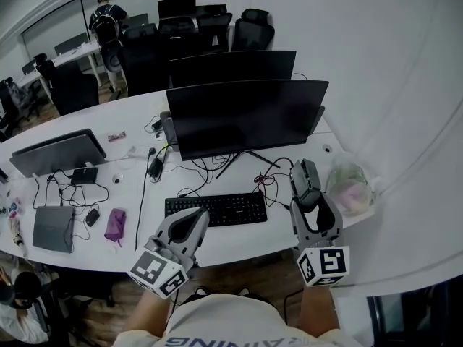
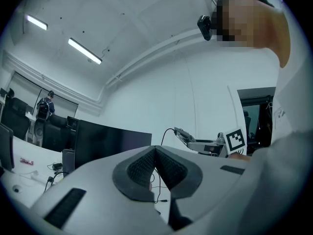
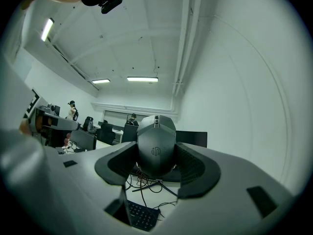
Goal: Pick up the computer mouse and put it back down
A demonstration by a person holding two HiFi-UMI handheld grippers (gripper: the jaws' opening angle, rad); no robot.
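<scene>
The right gripper clamps the computer mouse by its sides, held above the desk's right end. It looks light and rigid with a smooth shell, so it is best pinched mid-flank. The left gripper is closed on nothing.

The computer mouse is dark grey and angular, with a scroll wheel on its ridge and a small logo on its back; it sits clamped between the jaws of the right gripper, held above the white desk, nose tilted upward.
</scene>
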